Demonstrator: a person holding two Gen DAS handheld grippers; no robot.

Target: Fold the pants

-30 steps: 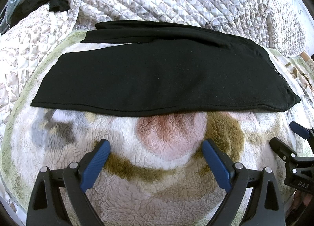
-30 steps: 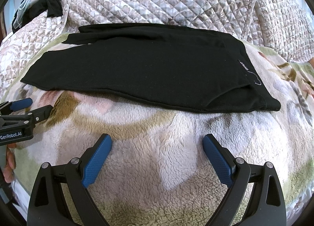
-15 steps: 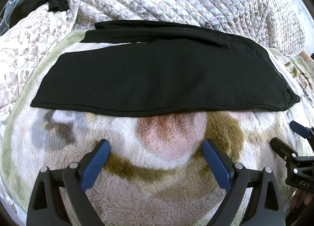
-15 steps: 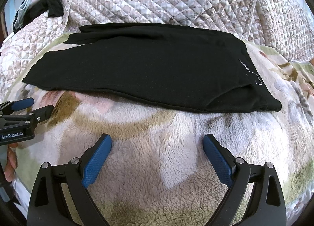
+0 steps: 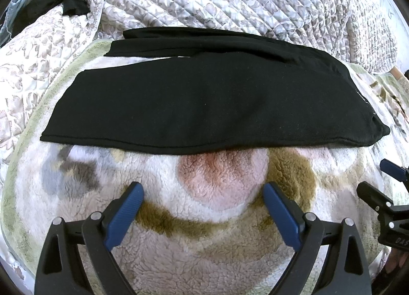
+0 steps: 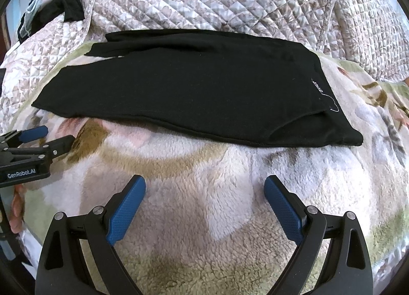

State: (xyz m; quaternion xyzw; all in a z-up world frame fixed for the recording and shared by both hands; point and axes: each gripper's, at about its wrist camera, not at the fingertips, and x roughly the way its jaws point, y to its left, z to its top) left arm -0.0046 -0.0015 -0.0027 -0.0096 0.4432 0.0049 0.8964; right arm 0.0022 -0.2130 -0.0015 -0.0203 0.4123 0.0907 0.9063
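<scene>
While black pants (image 5: 204,105) lie flat on fleece blanket (image 5: 217,231), both grippers (image 5: 203,192) (image 6: 204,187) gape empty

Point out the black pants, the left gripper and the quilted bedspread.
black pants (image 5: 204,105), left wrist view, middle of near leg.
left gripper (image 5: 203,194), left wrist view, between fingertips.
quilted bedspread (image 6: 217,0), right wrist view, bare quilting.

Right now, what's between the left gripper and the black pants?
Only bare fleece blanket separates the left gripper from the black pants, seen in the left wrist view.
</scene>
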